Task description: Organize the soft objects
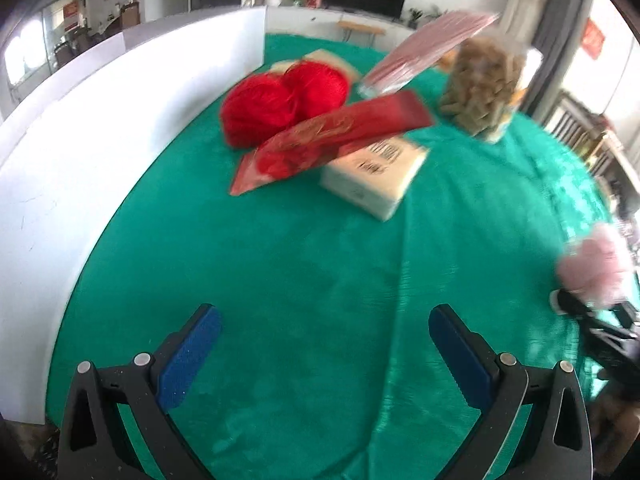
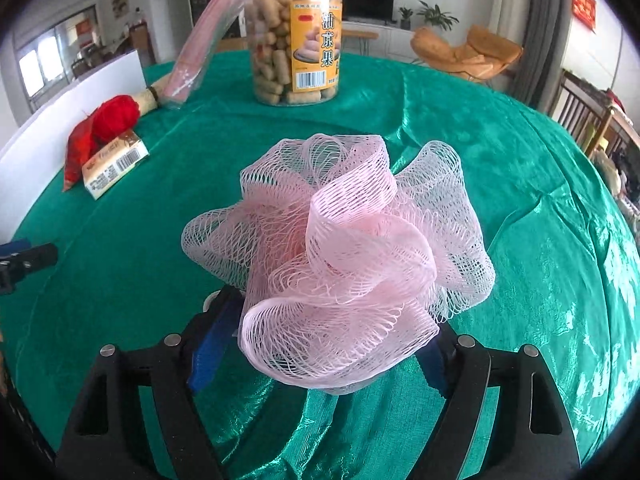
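Observation:
My right gripper is shut on a pink mesh bath pouf and holds it over the green tablecloth. The pouf also shows in the left wrist view at the right edge. My left gripper is open and empty above the cloth. Ahead of it lie two red yarn balls, a red pouch and a tissue pack. The yarn and tissue pack sit at the left in the right wrist view.
A clear jar of snacks stands at the back with a pink-striped packet leaning beside it. A white board walls the table's left side. Chairs and furniture stand beyond the table.

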`<act>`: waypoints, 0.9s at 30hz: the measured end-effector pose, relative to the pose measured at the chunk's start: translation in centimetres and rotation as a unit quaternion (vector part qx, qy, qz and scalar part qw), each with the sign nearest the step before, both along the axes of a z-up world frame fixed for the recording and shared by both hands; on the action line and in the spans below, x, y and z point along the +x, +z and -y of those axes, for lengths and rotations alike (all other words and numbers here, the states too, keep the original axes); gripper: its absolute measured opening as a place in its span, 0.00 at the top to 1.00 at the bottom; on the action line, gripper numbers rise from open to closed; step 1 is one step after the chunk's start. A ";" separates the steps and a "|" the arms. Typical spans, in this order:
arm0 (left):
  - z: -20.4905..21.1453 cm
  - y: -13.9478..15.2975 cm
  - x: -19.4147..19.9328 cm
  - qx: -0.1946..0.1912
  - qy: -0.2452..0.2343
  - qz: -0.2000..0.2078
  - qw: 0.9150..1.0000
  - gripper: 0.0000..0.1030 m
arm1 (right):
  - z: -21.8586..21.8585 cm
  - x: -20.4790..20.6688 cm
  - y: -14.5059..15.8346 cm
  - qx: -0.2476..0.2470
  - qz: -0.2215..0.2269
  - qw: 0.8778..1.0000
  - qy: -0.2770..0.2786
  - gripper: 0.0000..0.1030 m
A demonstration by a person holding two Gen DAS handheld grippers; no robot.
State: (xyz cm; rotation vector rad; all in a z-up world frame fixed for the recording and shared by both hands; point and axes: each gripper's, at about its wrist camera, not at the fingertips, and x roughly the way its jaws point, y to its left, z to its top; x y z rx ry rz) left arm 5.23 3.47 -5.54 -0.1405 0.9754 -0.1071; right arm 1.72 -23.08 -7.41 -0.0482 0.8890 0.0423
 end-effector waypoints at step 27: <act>4.1 -0.4 14.0 0.039 -0.088 -0.037 0.995 0.07 | 0.0 0.0 0.0 0.001 0.000 1.000 0.000 0.20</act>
